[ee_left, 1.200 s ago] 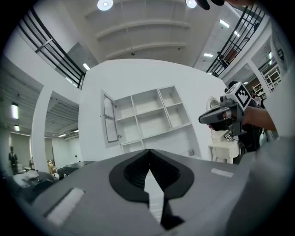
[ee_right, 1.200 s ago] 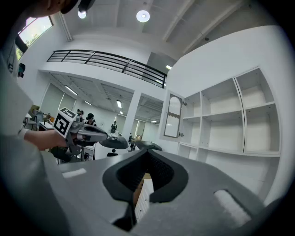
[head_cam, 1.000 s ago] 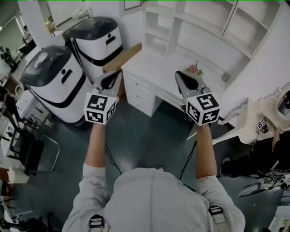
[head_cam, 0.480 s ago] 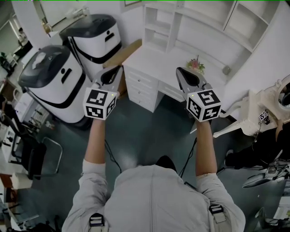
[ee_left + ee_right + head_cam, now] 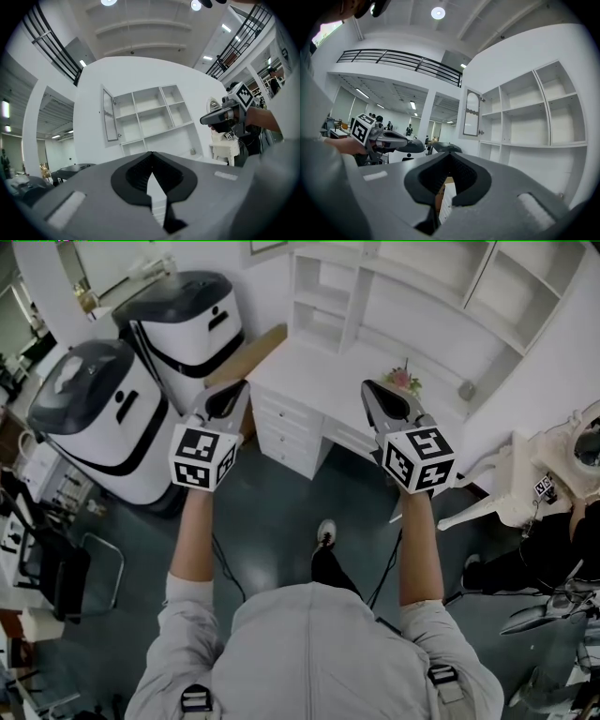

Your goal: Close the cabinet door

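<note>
Two grippers, the left gripper (image 5: 225, 399) and the right gripper (image 5: 386, 404), point level toward the shelf unit (image 5: 152, 115). Both have jaws pressed together and empty, seemingly set to push rather than grasp. At that unit's left edge, left of centre, the cabinet door (image 5: 110, 115) stands open, untouched.

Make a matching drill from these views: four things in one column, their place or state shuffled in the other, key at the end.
Column one:
1. cabinet door
2. pink flowers
3. left tongs
4. drawers

Column two:
A. shut, nothing between them
B. under the desk top
C. swung open at the left end of the shelf unit
D. standing on the desk top

Pairs: 1-C; 2-D; 3-A; 4-B
</note>
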Demonstrator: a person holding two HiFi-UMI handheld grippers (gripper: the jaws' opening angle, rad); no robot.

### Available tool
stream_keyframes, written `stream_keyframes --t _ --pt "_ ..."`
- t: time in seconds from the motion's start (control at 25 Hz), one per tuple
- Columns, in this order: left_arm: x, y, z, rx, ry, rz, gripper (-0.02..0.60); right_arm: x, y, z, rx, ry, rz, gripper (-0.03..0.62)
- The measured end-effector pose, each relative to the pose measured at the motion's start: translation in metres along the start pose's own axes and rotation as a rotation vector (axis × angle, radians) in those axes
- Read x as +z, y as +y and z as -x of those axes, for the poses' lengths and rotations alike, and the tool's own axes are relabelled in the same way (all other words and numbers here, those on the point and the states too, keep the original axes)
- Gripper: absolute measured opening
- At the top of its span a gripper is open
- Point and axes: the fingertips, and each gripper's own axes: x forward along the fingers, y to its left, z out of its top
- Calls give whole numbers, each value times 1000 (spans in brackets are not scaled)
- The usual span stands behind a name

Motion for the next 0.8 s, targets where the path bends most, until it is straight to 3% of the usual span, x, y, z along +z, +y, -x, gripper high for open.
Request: stream_keyframes --t 0.8 --pt "3 99 -230 125 11 48 18 11 -190 -188 107 -47 56 2"
